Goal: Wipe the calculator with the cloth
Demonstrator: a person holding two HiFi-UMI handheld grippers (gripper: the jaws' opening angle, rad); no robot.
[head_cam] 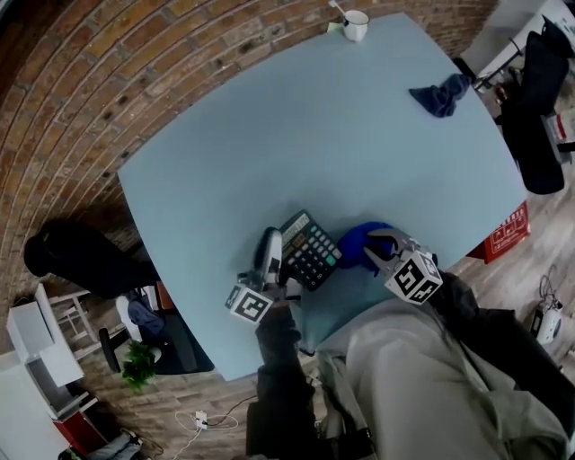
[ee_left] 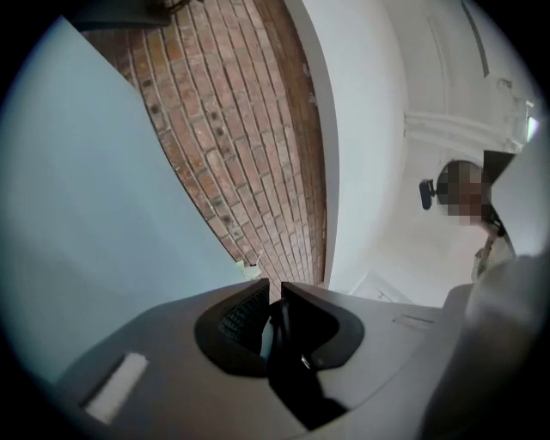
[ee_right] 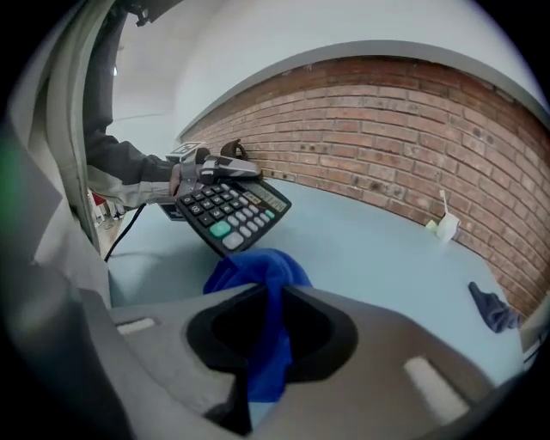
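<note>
Left tongs [ee_left: 271, 290] pinch calculator [ee_right: 232, 210] edge | right tongs [ee_right: 277, 292] pinch cloth [ee_right: 258, 271]; calculator just beyond

calculator [head_cam: 310, 250] left of cloth [head_cam: 360, 244], mug [head_cam: 356, 25] at far edge of table [head_cam: 296, 135]

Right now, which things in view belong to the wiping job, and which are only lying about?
Job: black keypad calculator, held in left gripper; bright blue cloth, held in right gripper.
Lying about: crumpled dark blue cloth; white cup.
</note>
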